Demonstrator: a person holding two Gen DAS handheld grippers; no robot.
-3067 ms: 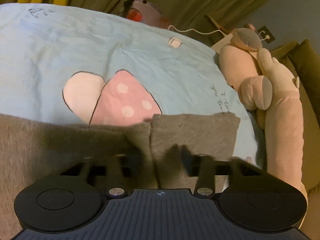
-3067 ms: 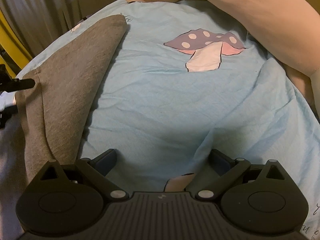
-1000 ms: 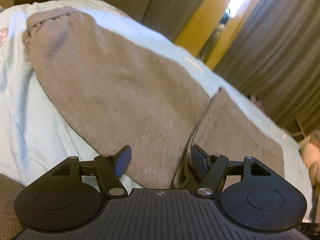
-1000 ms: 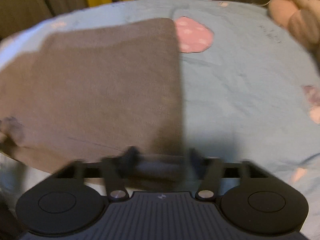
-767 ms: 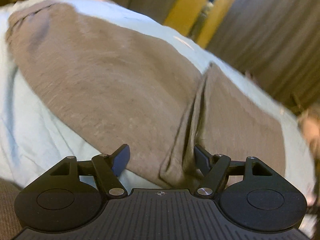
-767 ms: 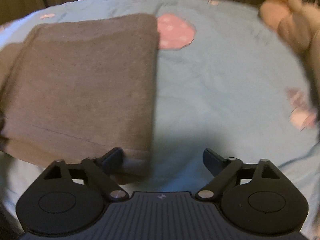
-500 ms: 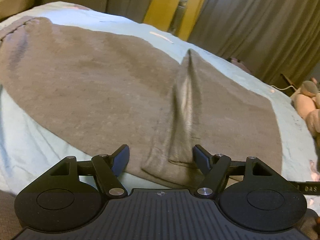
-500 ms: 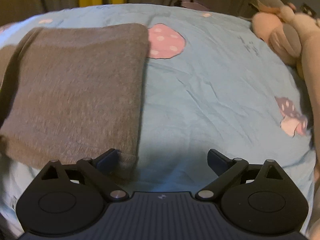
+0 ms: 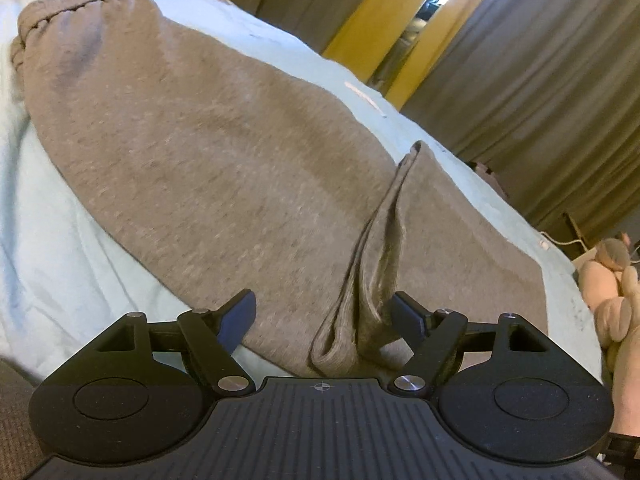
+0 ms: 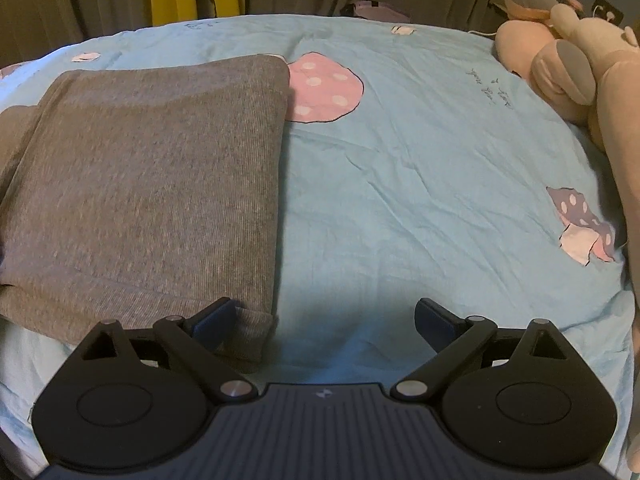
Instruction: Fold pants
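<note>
Your grey pants (image 9: 224, 168) lie flat on the blue bedsheet (image 10: 420, 200), filling the centre and left of the left wrist view, with the gathered waistband (image 9: 68, 4) at the upper left. In the right wrist view they fill the left half, one corner touching the pink mushroom print (image 10: 324, 88).

Your left gripper (image 9: 322, 318) has its jaws spread, the raised cuff fold (image 9: 376, 264) standing between them and touching the right jaw. Your right gripper (image 10: 324, 322) also has its jaws wide apart, the left one over the near corner of the cloth.

Judge this knit as soft, light and floppy: it will likely sag and drag rather than hold shape. Take it at the doubled hem or at the corners, pinching every layer, and lift both sides together.
</note>
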